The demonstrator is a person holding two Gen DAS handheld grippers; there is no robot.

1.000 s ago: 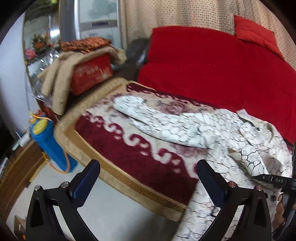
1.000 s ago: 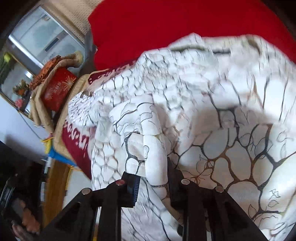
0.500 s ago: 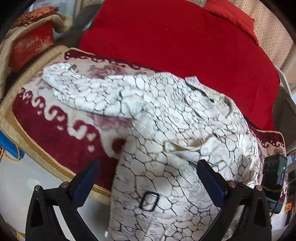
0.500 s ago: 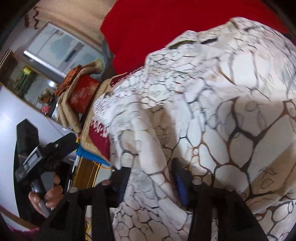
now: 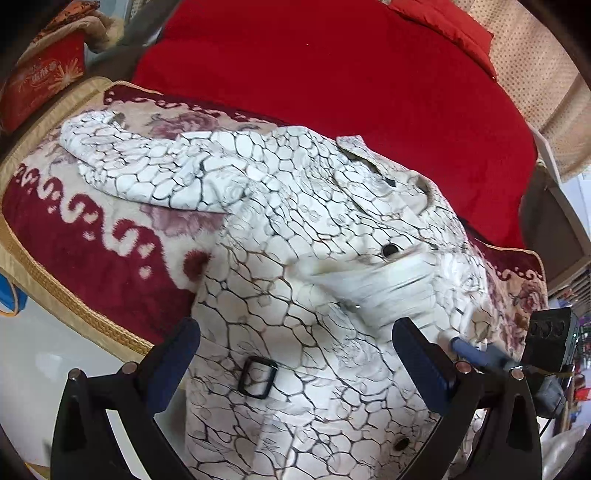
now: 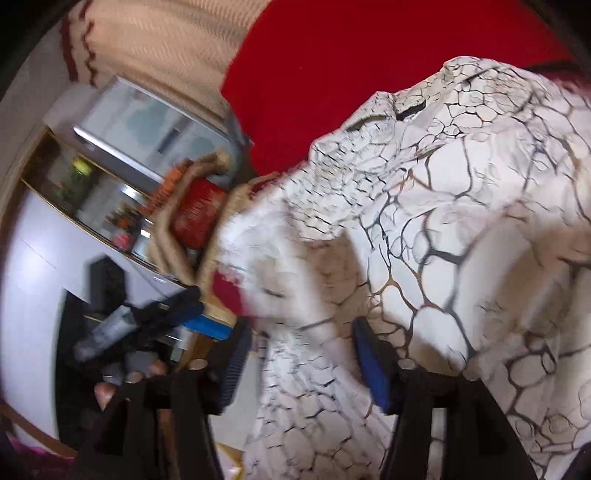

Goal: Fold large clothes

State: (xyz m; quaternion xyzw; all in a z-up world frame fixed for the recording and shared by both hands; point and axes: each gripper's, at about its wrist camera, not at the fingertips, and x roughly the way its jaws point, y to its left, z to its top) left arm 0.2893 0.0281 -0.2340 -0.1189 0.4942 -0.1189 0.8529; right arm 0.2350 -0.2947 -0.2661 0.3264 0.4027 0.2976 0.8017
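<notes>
1. One coat (image 5: 303, 236), white with a dark crackle print; I count one sleeve spread toward the left edge of the patterned blanket (image 5: 92, 236);
2. One black buckle (image 5: 257, 376) on it; two dark buttons (image 5: 389, 250) that I can see;
3. One patterned blanket; one red cover (image 5: 332, 74) behind it; one red pillow (image 5: 443, 26) at its far right corner;
4. Two grippers: my left gripper (image 5: 295, 354) and my right gripper (image 6: 301, 354); two blue-padded fingers (image 5: 173, 354) on each.

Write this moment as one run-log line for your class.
phase: folding | garment: white crackle-print coat draped over patterned red blanket | left gripper: open, above coat | right gripper: open, cloth between fingers
</notes>
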